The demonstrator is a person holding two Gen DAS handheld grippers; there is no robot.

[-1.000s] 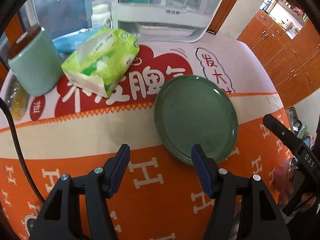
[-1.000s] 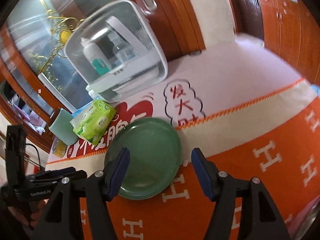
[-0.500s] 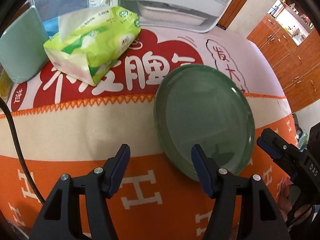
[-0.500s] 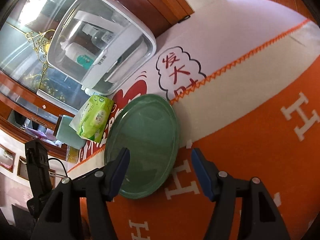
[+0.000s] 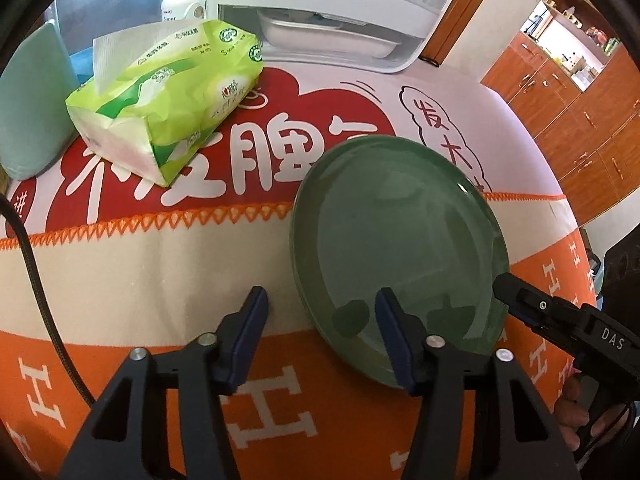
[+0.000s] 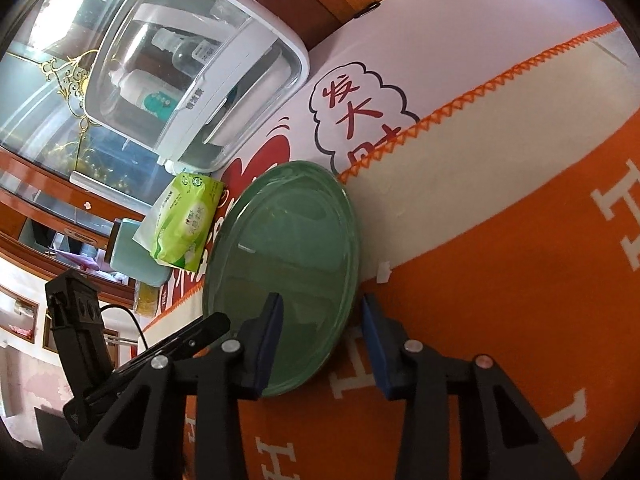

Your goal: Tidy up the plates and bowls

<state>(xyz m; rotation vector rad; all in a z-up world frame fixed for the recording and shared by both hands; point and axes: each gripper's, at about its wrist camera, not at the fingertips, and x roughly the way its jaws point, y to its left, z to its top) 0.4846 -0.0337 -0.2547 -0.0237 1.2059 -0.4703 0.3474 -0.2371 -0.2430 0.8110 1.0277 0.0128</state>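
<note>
Both grippers have closed in on the green plate over the last second, and it now fills far more of each view.

Left wrist view: the left gripper (image 5: 320,320) stands with jaws released, holding nothing. The green plate (image 5: 396,248) lies flat on the cloth-covered tabletop (image 5: 160,264), toward its right side, across the orange stitched seam. A second rim shows along its far edge, so it appears to be a stack of plates, though I cannot tell how many. The plate's near-left rim sits between the jaws: the right jaw overhangs the plate, the left jaw is over bare cloth. This straddle suits a pinch on the rim. A tissue pack (image 5: 168,96) and a teal cup (image 5: 32,108) stand toward the far left corner, well apart from the plate; a white cabinet (image 5: 332,12) lines the far edge.

Right wrist view: the right gripper (image 6: 320,340) is likewise released and empty. The plate's near-right rim (image 6: 340,320) lies between its jaws, the left jaw over the plate's well, the right jaw over orange cloth. In my judgement a two-sided lift is being prepared; neither side is clamped yet.
</note>
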